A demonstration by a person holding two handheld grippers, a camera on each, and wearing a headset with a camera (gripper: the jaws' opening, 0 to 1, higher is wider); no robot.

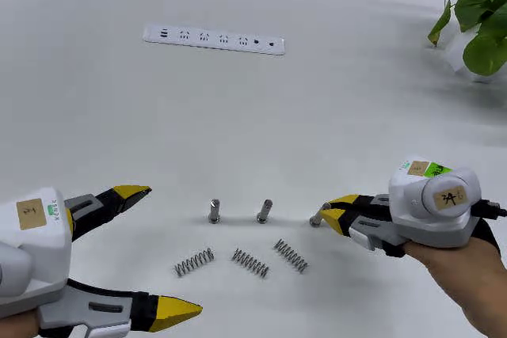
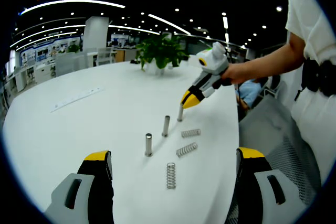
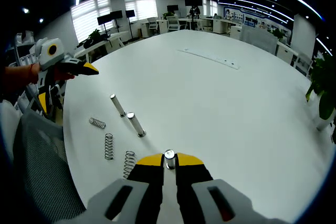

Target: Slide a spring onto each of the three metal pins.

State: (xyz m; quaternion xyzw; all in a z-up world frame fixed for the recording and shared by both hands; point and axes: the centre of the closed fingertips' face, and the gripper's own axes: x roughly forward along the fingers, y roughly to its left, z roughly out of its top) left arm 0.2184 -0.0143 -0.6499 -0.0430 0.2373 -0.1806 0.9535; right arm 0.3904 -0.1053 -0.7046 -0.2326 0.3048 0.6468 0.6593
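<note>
A white table (image 1: 238,116) in an open-plan office. Three pins (image 1: 214,210) stand in a row near me, and three springs (image 1: 249,262) lie just nearer. My right gripper (image 1: 331,215) is closed on the right pin (image 3: 169,155). My left gripper (image 1: 164,248) gapes wide and holds nothing. I would keep that pin steady with one end free, then take the nearest spring by its end. A power strip (image 1: 214,39) lies far off.
</note>
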